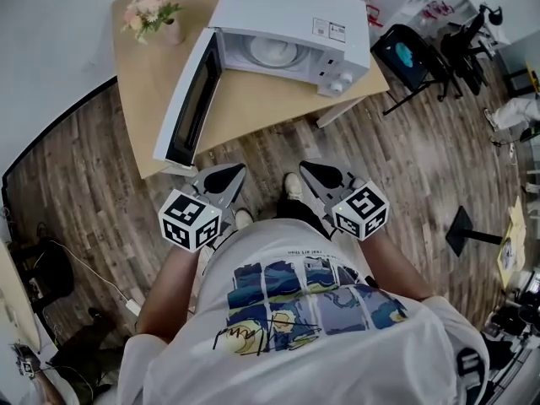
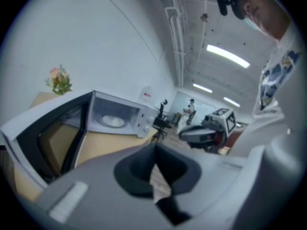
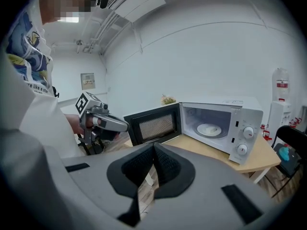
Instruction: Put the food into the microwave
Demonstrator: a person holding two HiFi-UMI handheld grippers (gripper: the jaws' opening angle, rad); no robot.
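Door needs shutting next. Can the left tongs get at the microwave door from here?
Probably yes. The door stands wide open, swung out toward the left tongs, and only floor lies between them. The tongs are shut and empty, so they could likely push it.

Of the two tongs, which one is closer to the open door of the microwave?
The left tongs: in the head view their tips lie just beside the open microwave door, while the right tongs sit farther to the right.
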